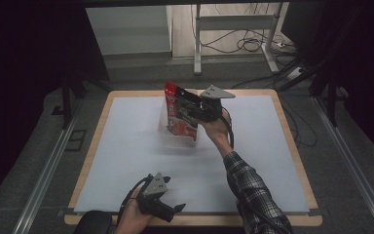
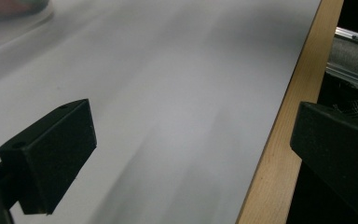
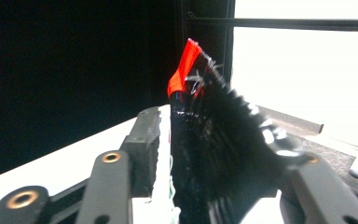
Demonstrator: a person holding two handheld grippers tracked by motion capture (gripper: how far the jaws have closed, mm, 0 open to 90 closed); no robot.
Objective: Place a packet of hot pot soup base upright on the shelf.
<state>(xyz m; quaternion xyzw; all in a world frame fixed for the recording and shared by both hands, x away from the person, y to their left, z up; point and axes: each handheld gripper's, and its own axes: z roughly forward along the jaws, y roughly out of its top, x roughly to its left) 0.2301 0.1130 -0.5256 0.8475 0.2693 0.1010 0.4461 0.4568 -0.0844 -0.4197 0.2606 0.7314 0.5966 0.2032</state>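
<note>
1. Right gripper (image 1: 195, 111): jaws part open, snack bag (image 3: 205, 154) between them, pads seemingly not pressing.
2. Left gripper (image 1: 175, 210): jaws wide, nothing between.
3. Risk: upright bag, unsupported, could topple off the jaws onto the table (image 1: 126, 146).

Open white mat (image 1: 126, 161) all round upright snack bag (image 1: 180, 117).

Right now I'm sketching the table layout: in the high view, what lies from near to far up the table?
Left gripper at the near edge → bare white table mat → red snack bag with the right gripper at it → wooden far edge.
</note>
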